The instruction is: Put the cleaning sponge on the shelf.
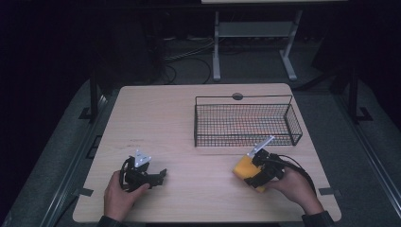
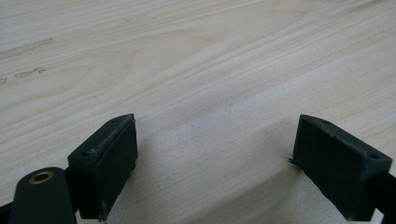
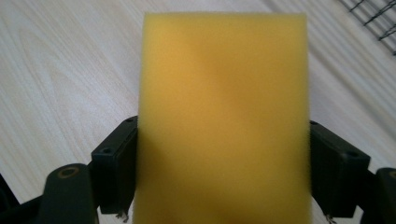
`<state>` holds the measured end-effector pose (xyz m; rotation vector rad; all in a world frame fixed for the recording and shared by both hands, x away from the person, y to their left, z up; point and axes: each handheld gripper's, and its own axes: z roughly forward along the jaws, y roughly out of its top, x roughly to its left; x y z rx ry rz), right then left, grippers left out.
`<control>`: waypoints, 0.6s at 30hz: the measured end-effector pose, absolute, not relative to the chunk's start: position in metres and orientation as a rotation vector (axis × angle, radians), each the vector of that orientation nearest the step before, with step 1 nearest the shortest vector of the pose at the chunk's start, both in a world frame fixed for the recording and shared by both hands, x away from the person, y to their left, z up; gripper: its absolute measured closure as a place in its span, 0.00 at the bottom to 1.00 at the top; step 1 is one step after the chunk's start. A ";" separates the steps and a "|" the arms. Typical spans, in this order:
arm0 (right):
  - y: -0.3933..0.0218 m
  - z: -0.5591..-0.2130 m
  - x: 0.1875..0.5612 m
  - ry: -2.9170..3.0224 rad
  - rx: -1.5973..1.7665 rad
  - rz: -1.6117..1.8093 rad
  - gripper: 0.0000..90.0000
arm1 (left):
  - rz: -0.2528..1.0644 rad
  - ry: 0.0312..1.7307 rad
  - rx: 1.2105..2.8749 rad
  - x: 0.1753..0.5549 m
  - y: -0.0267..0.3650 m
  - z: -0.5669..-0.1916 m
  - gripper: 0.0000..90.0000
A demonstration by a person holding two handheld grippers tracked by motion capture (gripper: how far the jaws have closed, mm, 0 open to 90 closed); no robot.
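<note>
Now your right gripper (image 3: 224, 182) grasps the yellow sponge (image 3: 224, 116) across its narrow width, its long side running out ahead of the jaws, low over the table (image 1: 189, 123). The wire basket (image 1: 246, 124) lies just beyond it, nearer this hand. Your left gripper (image 2: 217, 158) rests released, empty.

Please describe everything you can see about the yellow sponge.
The yellow sponge is a plain rectangular block that looks like soft foam, with a smooth matte face and straight edges; no print or second layer can be seen. It sits between the jaws of the right gripper, whose pads touch its two long sides. In the high view it is over the wooden table, just in front of the black wire basket and outside it. Whether its underside rests on the table cannot be told.
</note>
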<state>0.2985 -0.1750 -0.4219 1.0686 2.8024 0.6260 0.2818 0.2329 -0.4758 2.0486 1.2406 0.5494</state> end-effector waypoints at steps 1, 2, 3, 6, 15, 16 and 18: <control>-0.176 -0.420 0.299 2.800 1.078 0.632 0.24 | 0.549 1.241 2.049 0.282 0.233 -0.476 0.15; -0.178 -0.418 0.299 2.795 1.080 0.630 0.24 | 0.549 1.241 2.048 0.282 0.233 -0.476 0.15; -0.179 -0.416 0.300 2.791 1.081 0.630 0.24 | 0.549 1.242 2.045 0.282 0.233 -0.476 0.15; -0.183 -0.410 0.301 2.782 1.095 0.640 0.24 | 0.549 1.243 2.045 0.282 0.233 -0.476 0.15; -0.192 -0.395 0.306 2.772 1.115 0.656 0.24 | 0.549 1.243 2.044 0.282 0.233 -0.476 0.15; -0.193 -0.393 0.306 2.772 1.117 0.655 0.24 | 0.549 1.243 2.045 0.282 0.233 -0.476 0.15; -0.195 -0.389 0.307 2.766 1.125 0.665 0.24 | 0.549 1.243 2.044 0.282 0.233 -0.476 0.15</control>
